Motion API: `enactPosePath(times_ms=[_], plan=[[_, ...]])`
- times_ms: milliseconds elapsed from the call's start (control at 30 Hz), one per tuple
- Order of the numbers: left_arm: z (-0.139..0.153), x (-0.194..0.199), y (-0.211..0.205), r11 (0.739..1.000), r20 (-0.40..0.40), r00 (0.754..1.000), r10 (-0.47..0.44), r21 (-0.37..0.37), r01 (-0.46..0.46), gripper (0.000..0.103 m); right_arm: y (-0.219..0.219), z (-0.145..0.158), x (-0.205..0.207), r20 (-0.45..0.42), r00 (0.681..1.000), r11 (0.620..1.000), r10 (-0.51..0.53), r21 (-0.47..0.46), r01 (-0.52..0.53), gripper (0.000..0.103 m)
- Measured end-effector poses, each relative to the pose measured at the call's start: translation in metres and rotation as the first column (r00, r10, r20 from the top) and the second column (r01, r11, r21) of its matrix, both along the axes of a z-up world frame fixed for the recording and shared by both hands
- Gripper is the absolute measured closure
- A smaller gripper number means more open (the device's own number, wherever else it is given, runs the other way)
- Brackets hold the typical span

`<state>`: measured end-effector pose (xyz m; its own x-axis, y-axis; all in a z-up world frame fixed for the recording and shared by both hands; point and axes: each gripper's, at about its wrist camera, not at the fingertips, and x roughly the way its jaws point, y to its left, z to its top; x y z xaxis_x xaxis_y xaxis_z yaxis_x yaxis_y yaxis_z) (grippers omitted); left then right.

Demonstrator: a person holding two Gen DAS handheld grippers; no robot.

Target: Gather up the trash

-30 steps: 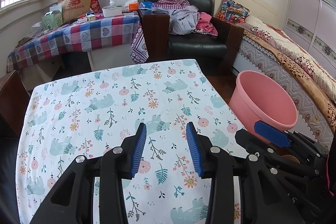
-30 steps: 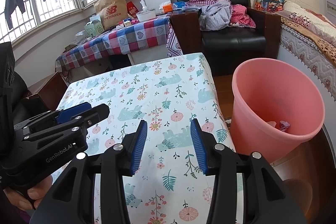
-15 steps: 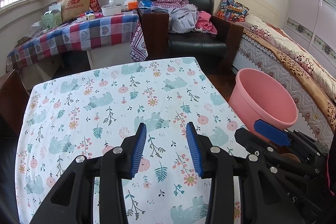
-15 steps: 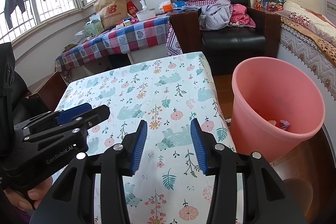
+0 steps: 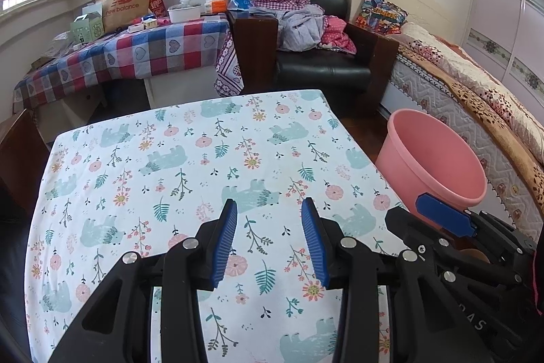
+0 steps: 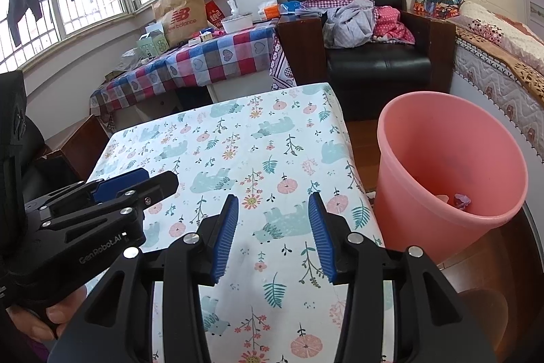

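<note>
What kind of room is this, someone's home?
Most likely a lived-in bedroom at home: a bed with a patterned quilt, a black armchair heaped with clothes, and a pink bucket beside a floral-clothed table.

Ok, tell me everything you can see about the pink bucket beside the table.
The pink bucket looks like smooth plastic, round, widening upward to a rolled rim, with no lid. It stands upright on the dark wooden floor, close beside the floral-clothed table's right edge, near the bed. At its bottom lie a few small scraps, one purplish. Neither claw touches it.

A pink bucket (image 6: 448,159) stands beside a white tablecloth (image 5: 190,165) printed with teal bears and pink flowers.
</note>
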<state>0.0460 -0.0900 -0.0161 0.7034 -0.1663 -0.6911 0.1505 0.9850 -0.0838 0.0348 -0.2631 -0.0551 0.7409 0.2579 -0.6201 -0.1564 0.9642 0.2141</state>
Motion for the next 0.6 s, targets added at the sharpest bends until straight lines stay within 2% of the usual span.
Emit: enactPosePath(times_ms=[367,600], plan=[[0.012,0.0,0.017,0.998,0.034,0.998,0.059,0.023,-0.06,0.064,0.018,0.015,0.0,0.075,0.995,0.998,0.068,0.013,-0.069,0.059],[0.018,-0.002,0.033,0.994,0.047,0.993,0.104,0.035,-0.106,0.064,0.034,0.021,0.006,0.083,0.991,0.994,0.109,0.003,-0.11,0.059]])
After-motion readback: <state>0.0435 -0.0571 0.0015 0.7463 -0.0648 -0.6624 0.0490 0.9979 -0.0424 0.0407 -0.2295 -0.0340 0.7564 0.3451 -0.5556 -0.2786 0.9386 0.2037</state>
